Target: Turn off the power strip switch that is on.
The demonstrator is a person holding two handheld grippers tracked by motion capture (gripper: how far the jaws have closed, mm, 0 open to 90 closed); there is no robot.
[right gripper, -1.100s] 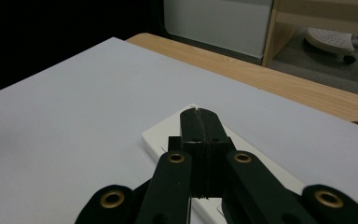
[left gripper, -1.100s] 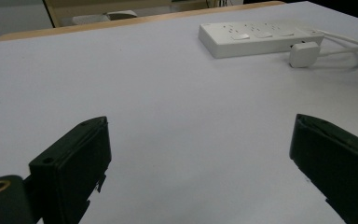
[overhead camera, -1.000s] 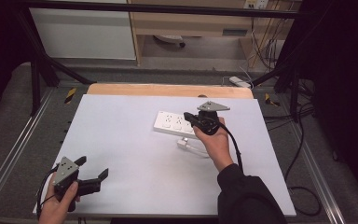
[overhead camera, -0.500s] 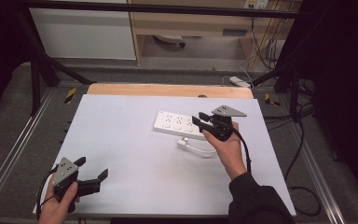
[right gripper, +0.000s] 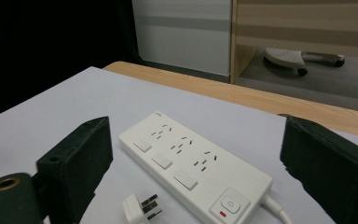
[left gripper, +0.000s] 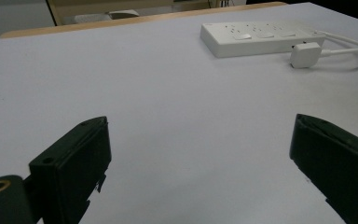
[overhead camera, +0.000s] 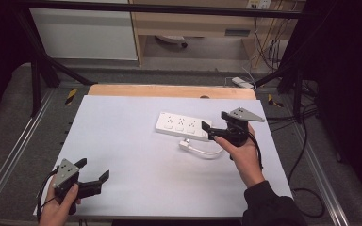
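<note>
A white power strip (overhead camera: 183, 125) with three sockets and a switch lies flat on the white tabletop (overhead camera: 136, 155), right of centre. Its white plug (overhead camera: 185, 145) lies unplugged on the table just in front, joined by a short looping cable (overhead camera: 207, 151). My right gripper (overhead camera: 206, 131) hovers at the strip's right end, pointing left. Its jaws have just been opening and stand open with nothing pressed between them. In the right gripper view the strip (right gripper: 191, 163) and plug (right gripper: 142, 208) lie just ahead of the jaws. My left gripper (overhead camera: 93, 169) rests open near the front left corner, far from the strip (left gripper: 261, 37).
A wooden strip (overhead camera: 169, 90) borders the table's far edge. Metal rails (overhead camera: 9, 160) run along both sides. Dark cables (overhead camera: 306, 188) trail on the floor at the right. Wide bare tabletop spreads between the two grippers.
My right gripper has drawn back to the right, off the strip's right end, and its jaws have gone from shut to open. The left gripper has stayed put.
</note>
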